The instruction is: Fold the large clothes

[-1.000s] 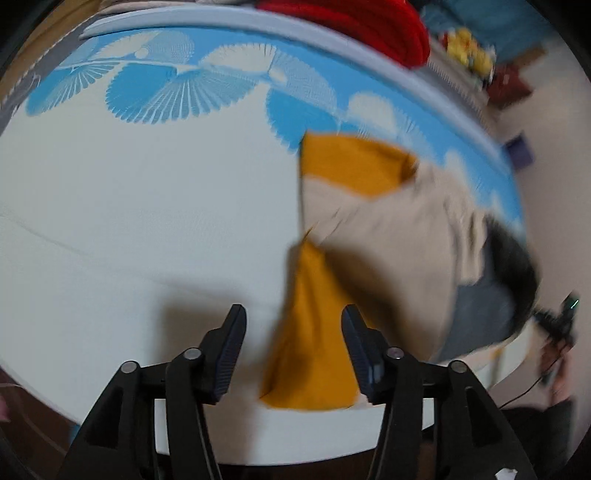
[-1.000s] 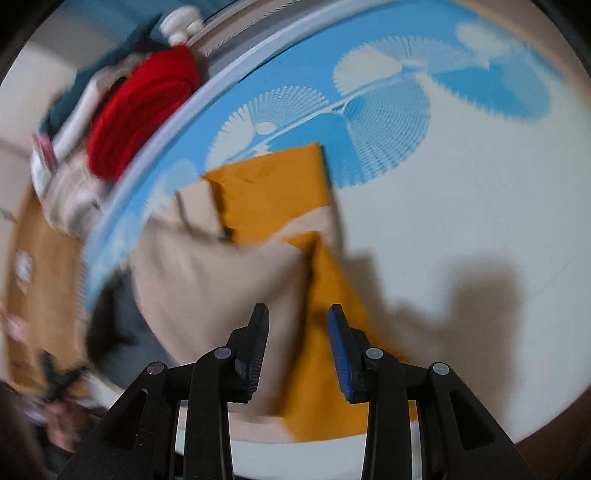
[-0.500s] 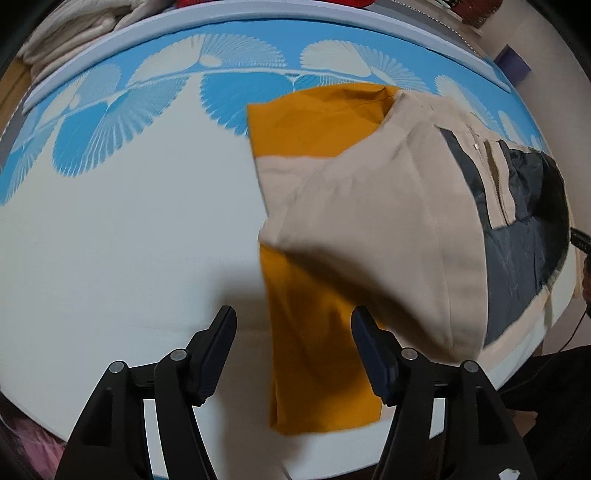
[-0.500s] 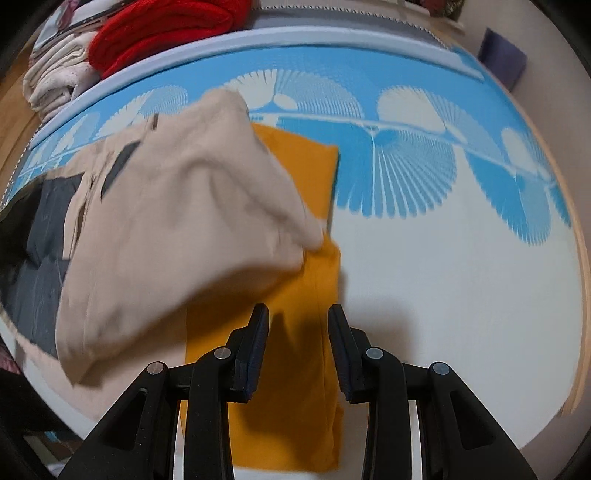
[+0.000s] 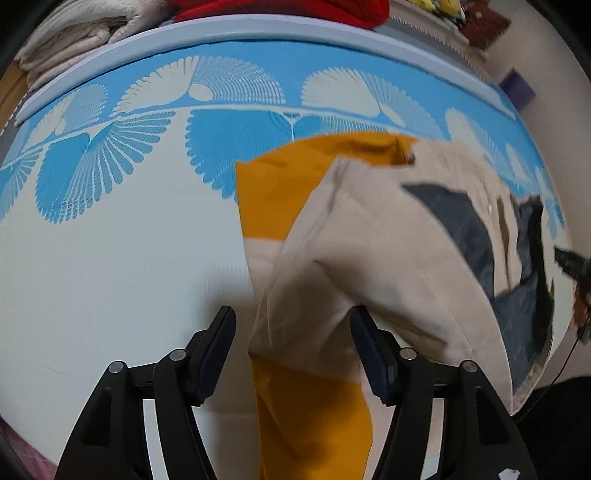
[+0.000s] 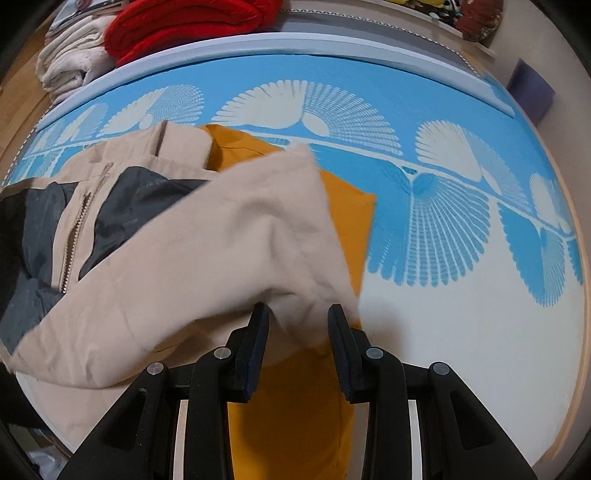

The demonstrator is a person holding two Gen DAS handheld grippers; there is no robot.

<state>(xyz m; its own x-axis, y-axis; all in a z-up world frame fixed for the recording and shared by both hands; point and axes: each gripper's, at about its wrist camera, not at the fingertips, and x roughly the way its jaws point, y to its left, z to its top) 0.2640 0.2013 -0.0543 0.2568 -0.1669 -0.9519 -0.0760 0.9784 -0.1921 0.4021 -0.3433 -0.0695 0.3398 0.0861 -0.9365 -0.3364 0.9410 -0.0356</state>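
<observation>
A large jacket in beige, mustard yellow and dark grey (image 5: 369,258) lies on the white and blue mat (image 5: 110,258). Its beige sleeve is folded across the body. My left gripper (image 5: 291,332) is open, its jaws either side of the sleeve's folded edge. In the right wrist view the jacket (image 6: 184,258) fills the left half, its zipper at the left. My right gripper (image 6: 299,325) is open, with the sleeve's lower corner between its jaws; I cannot tell if it touches the cloth.
Folded red (image 6: 184,26) and cream (image 6: 70,66) clothes are stacked beyond the mat's far edge. A purple box (image 6: 532,92) stands at the far right. Bare mat (image 6: 480,332) lies to the right of the jacket.
Both grippers have moved in closer to the jacket. The beige sleeve now lies between each pair of jaws. Earlier views were swinging and blurred.
</observation>
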